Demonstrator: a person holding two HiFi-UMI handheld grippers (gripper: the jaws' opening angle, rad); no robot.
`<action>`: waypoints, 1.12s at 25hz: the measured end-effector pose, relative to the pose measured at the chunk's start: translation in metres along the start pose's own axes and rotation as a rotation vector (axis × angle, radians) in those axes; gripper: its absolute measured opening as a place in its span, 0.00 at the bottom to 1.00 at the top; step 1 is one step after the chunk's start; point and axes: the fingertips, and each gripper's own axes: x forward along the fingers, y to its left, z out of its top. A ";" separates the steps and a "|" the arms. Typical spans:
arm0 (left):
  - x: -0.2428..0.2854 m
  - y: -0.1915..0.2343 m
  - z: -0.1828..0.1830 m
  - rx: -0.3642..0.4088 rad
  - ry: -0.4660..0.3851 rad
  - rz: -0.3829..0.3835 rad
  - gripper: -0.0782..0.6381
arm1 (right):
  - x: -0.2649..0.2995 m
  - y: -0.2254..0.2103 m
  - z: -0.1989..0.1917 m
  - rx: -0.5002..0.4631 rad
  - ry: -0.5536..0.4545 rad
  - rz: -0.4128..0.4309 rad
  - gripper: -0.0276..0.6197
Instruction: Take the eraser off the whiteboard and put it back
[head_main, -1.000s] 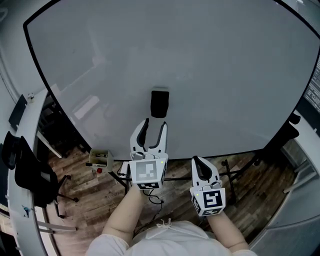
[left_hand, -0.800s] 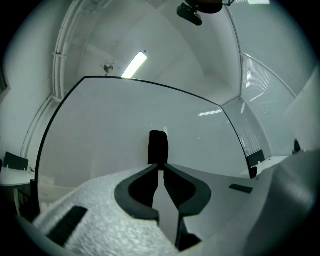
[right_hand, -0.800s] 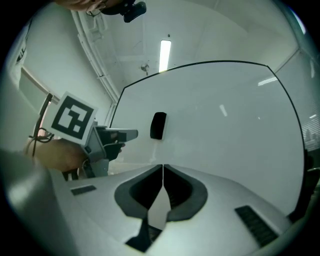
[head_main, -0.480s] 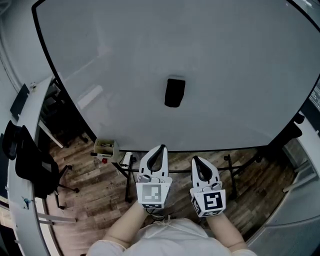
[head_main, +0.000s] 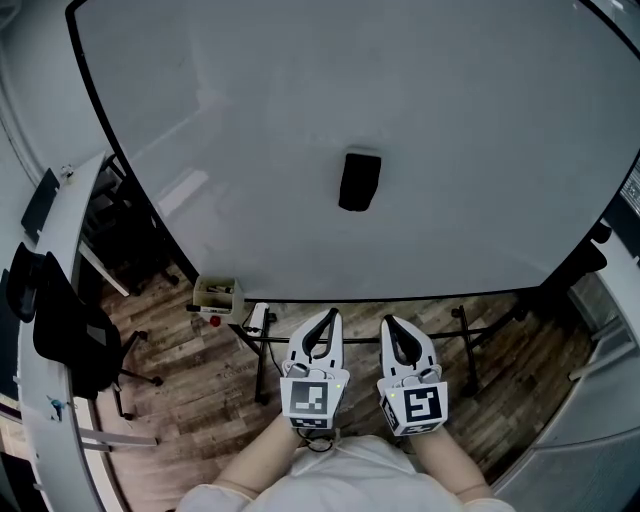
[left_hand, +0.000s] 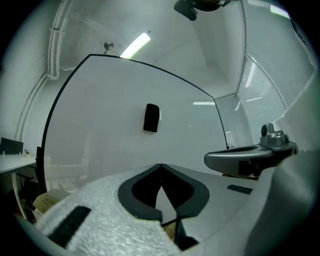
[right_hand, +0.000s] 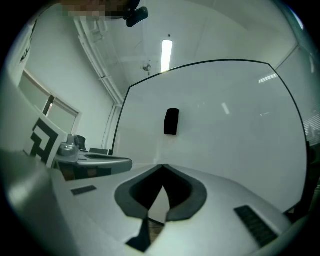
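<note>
A black eraser (head_main: 359, 181) sticks upright on the large whiteboard (head_main: 470, 120), near its middle. It also shows as a dark block in the left gripper view (left_hand: 151, 118) and the right gripper view (right_hand: 171, 121). Both grippers hang low, side by side, well below the eraser and apart from the board. My left gripper (head_main: 328, 316) is shut with its jaw tips touching and nothing between them (left_hand: 160, 166). My right gripper (head_main: 389, 322) is also shut and empty (right_hand: 163, 166).
The whiteboard stands on a black stand with legs (head_main: 462, 340) over a wooden floor. A small box of markers (head_main: 216, 294) sits at the board's lower left. A white desk edge (head_main: 45, 300) and a black chair (head_main: 65, 340) are at the left.
My left gripper was open just under the eraser; it has dropped down and back beside the right gripper and shut empty. The eraser stays on the board.
</note>
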 end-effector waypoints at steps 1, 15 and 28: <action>0.000 -0.001 0.001 -0.001 0.000 -0.003 0.13 | 0.000 0.000 -0.001 0.001 0.006 -0.002 0.08; -0.003 -0.003 0.009 0.013 -0.014 -0.023 0.13 | 0.002 0.008 0.006 -0.035 -0.005 0.006 0.08; -0.003 -0.005 0.011 0.010 -0.015 -0.026 0.13 | 0.003 0.005 0.006 -0.022 -0.006 -0.003 0.08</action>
